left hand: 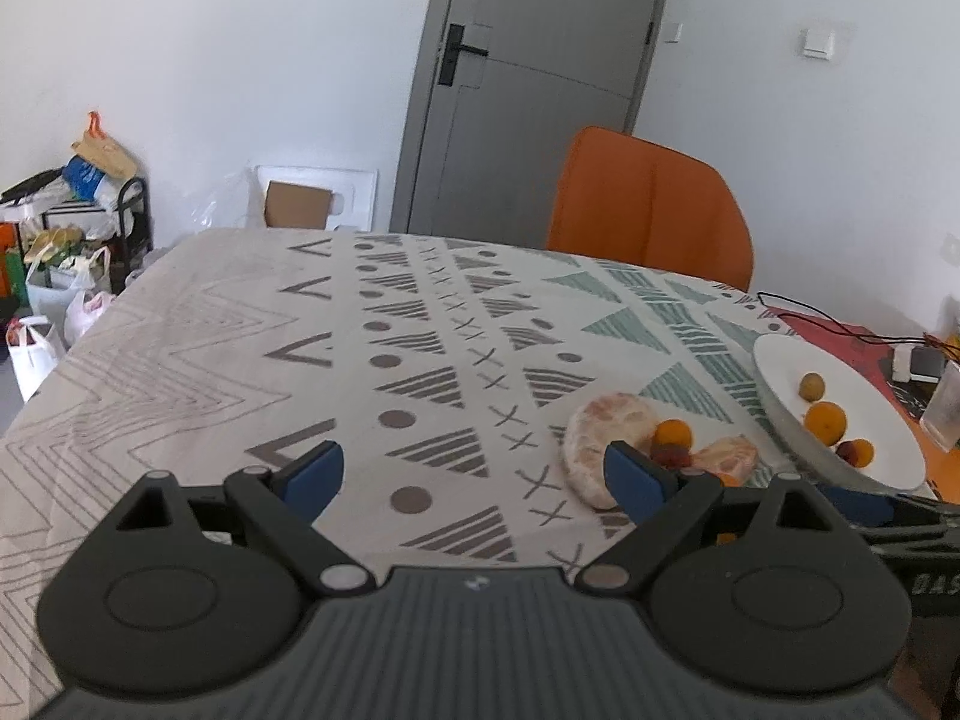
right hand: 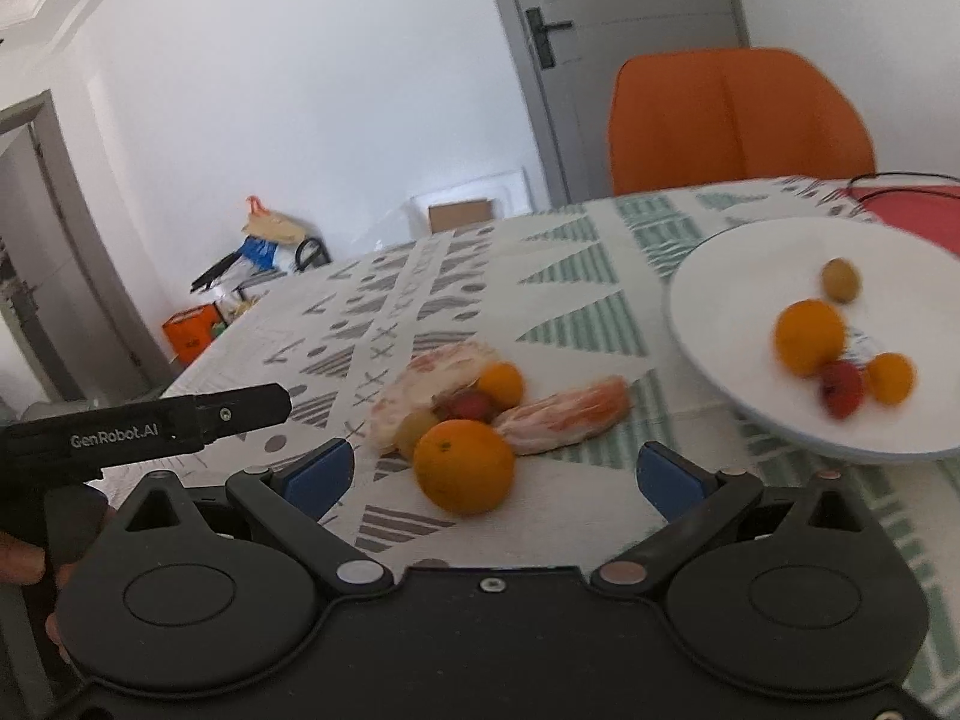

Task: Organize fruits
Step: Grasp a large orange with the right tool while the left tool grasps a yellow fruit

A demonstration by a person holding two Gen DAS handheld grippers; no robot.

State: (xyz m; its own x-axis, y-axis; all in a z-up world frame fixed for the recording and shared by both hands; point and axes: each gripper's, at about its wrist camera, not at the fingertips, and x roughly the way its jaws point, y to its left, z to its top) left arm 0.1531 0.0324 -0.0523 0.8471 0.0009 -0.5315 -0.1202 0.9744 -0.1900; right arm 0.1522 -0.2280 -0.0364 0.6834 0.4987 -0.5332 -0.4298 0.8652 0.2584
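My left gripper (left hand: pixel 474 477) is open over bare tablecloth, with the fruit pile just right of its right finger. The pile holds two peeled pomelo segments (left hand: pixel 606 426) (left hand: pixel 729 459), a small orange (left hand: pixel 672 433) and a red fruit (left hand: pixel 669 455). My right gripper (right hand: pixel 492 477) is also open. A large orange (right hand: pixel 465 467) lies between its fingertips, untouched by either pad. Behind it sit the pomelo segments (right hand: pixel 432 384) (right hand: pixel 564 414), a small orange (right hand: pixel 501 384), a red fruit (right hand: pixel 471 405) and a yellowish fruit (right hand: pixel 414 429). The white plate (right hand: pixel 750 276) on the right holds several fruits.
An orange chair (left hand: pixel 651 210) stands at the table's far side before a grey door (left hand: pixel 528 84). A red mat with cables (left hand: pixel 840 330) lies beyond the plate. Bags crowd the floor at the left (left hand: pixel 54 276). The left gripper's body (right hand: pixel 180 417) reaches in beside the right gripper.
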